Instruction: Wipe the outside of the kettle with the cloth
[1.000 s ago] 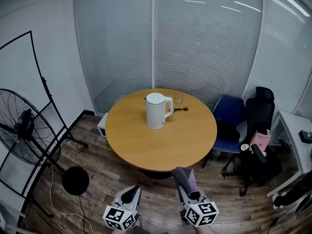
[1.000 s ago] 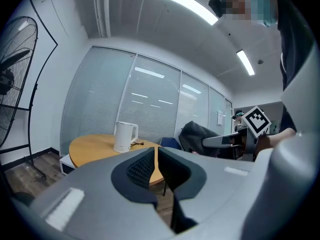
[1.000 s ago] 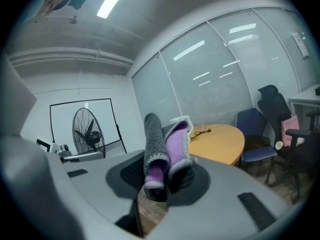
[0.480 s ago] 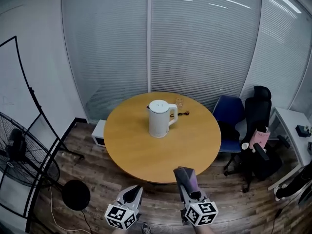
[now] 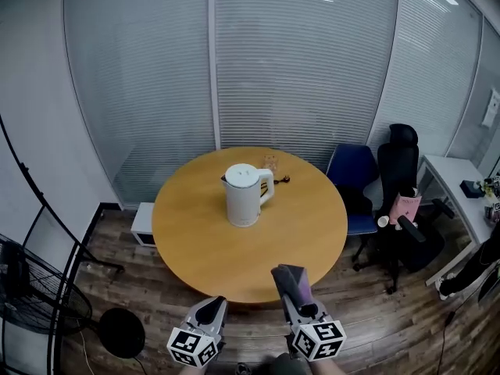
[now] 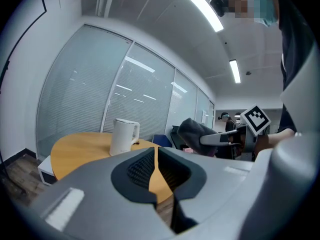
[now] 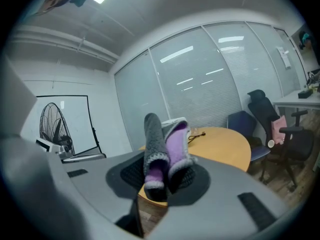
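Observation:
A white kettle (image 5: 244, 194) stands upright on the round wooden table (image 5: 297, 233), handle to the right; it also shows as the kettle (image 6: 123, 136) far ahead in the left gripper view. My right gripper (image 5: 291, 281) is short of the table's near edge, shut on a folded grey and purple cloth (image 7: 164, 151), the cloth (image 5: 295, 282) sticking up from its jaws. My left gripper (image 5: 209, 312) hangs beside it at the left, jaws shut with nothing between them. Both grippers are well clear of the kettle.
A black cable and a small glass (image 5: 270, 162) lie behind the kettle. A blue chair (image 5: 353, 180) and a black office chair (image 5: 398, 201) stand right of the table, a white desk (image 5: 461, 194) beyond. A floor fan (image 5: 31, 287) stands at the left, a white box (image 5: 142, 223) under the table's left side.
The view has swung left and moved closer: the table and kettle sit lower and nearer, and the fan has slid toward the left edge. Both grippers keep the same hold.

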`<state>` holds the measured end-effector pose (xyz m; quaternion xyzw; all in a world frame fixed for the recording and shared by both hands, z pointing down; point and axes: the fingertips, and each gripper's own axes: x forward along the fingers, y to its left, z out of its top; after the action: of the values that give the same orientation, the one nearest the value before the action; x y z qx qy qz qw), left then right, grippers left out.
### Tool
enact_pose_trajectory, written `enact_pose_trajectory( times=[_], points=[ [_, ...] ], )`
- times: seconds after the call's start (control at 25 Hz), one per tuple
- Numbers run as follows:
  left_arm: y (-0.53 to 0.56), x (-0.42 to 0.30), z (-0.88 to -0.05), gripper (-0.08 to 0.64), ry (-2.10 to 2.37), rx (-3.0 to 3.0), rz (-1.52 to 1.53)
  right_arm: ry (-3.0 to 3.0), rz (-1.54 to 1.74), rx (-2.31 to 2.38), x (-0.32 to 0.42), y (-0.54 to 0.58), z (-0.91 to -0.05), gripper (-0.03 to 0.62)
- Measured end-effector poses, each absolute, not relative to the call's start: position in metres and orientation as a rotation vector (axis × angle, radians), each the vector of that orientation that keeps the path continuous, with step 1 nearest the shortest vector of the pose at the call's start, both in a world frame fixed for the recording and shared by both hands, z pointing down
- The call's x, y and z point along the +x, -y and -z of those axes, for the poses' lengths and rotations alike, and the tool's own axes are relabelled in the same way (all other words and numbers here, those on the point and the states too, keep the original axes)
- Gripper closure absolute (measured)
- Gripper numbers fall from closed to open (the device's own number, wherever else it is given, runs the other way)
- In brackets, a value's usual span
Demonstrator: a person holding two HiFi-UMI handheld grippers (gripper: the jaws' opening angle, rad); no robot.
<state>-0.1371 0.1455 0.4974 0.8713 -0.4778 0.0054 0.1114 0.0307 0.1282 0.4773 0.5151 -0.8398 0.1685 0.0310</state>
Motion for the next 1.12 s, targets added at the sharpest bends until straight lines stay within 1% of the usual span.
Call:
enact_pose_trajectory(
  times=[0.24,0.8,1.12],
  points=[
    [-0.106,-0.127,-0.498,0.549,1.400,2.571,-0.019,2.604,-0.501,1.560,0.033,-0.089,-0.478,0.491],
    [0.005,-0.086,-0.505,0.549,1.556,2.463,-0.001,2.648,-0.497,1.378,0.074,0.045,-0.492,0.491],
    [0.049,-0.082,-0.506,0.549,1.670,2.400,-0.028,2.692,-0.484,1.267,0.078,0.108,-0.494,0.491]
  ],
)
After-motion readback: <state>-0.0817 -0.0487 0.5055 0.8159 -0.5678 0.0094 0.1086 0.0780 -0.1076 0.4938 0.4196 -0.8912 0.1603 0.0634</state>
